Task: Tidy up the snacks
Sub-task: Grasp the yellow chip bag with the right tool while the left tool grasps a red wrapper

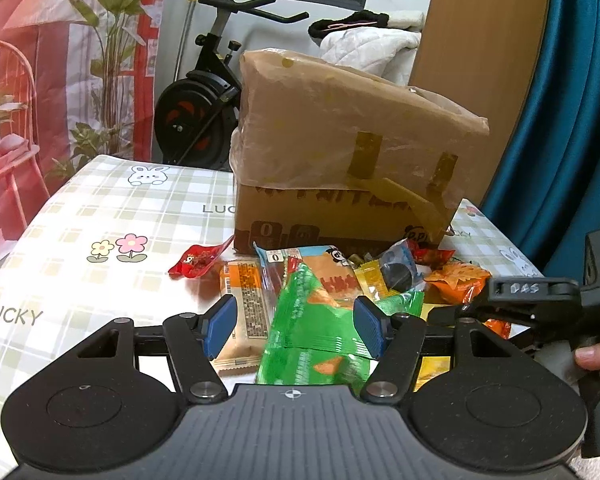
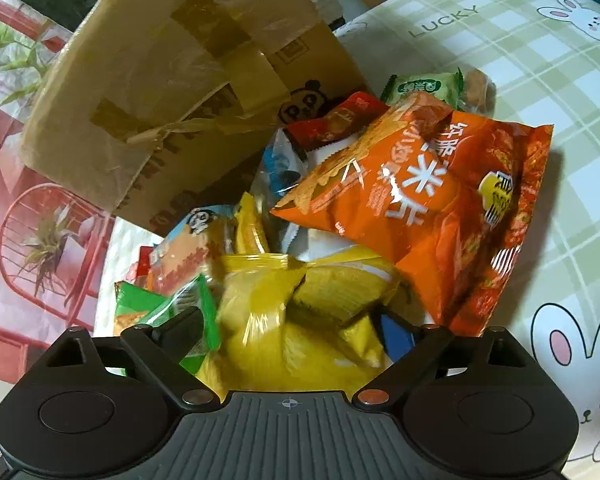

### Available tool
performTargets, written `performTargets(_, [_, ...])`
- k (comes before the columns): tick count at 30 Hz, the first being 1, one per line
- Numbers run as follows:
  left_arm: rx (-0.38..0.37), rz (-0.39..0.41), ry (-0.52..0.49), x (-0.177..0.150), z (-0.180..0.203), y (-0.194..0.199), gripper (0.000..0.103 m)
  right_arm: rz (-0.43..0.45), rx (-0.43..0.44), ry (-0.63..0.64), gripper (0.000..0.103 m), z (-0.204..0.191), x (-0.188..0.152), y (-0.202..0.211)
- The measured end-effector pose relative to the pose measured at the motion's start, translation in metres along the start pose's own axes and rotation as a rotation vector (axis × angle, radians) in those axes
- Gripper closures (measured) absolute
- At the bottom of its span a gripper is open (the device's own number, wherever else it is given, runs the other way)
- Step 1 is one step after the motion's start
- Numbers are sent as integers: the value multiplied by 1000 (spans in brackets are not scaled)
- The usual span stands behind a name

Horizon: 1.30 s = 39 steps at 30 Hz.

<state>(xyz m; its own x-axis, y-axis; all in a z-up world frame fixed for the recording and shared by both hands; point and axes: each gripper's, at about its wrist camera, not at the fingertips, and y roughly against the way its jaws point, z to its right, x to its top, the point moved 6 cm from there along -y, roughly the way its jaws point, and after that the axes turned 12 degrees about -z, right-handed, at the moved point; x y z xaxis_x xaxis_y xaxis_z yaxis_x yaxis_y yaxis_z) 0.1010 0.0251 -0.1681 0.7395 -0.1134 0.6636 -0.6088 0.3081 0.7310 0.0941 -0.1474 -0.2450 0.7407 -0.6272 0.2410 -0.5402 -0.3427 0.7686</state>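
A pile of snack packets lies on the checked tablecloth in front of a cardboard box [image 1: 340, 184]. My left gripper [image 1: 296, 326] is open, its blue pads either side of a green packet [image 1: 312, 332], just above it. A beige wrapped cake [image 1: 246, 304] lies by the left pad. My right gripper [image 2: 296, 332] is wide around a yellow packet [image 2: 292, 320]; whether the pads touch it is unclear. A large orange chip bag [image 2: 432, 208] lies just beyond it. The right gripper also shows in the left wrist view [image 1: 540, 300] at the right.
The box [image 2: 160, 80] has its flap open and taped. A small red packet [image 1: 198, 260] lies left of the pile. Smaller packets, red [image 2: 332, 120] and green [image 2: 424, 88], lie by the box. An exercise bike [image 1: 208, 100] and a red backdrop stand beyond the table.
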Motion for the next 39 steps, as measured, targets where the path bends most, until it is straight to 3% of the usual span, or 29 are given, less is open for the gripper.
performTargets(4, [3,0,2,0,-2,0,36,-14,6,55,36,-1,-4,1])
performTargets(12, [9,8,21,0,-9,3,37,39,9,200,40,-24,-12,27])
performTargets(18, [11,19,50,6,-19,3,37,184,-31,352,41,-49,-7,58])
performTargets(23, [60,23,33,17,-35,-2,38,302,-77,458,41,-62,4,75])
performTargets(28, [143,-1,-40,32,-55,-23,48,320,-82,439,41,-54,21,75])
performTargets(31, [188,-40,-103,41,-61,-47,49,320,-80,416,41,-48,28,70])
performTargets(36, [210,-81,-207,52,-55,-84,60,310,-78,396,41,-41,33,60])
performTargets(39, [195,-95,-206,58,-54,-101,64,300,-74,389,41,-39,35,56])
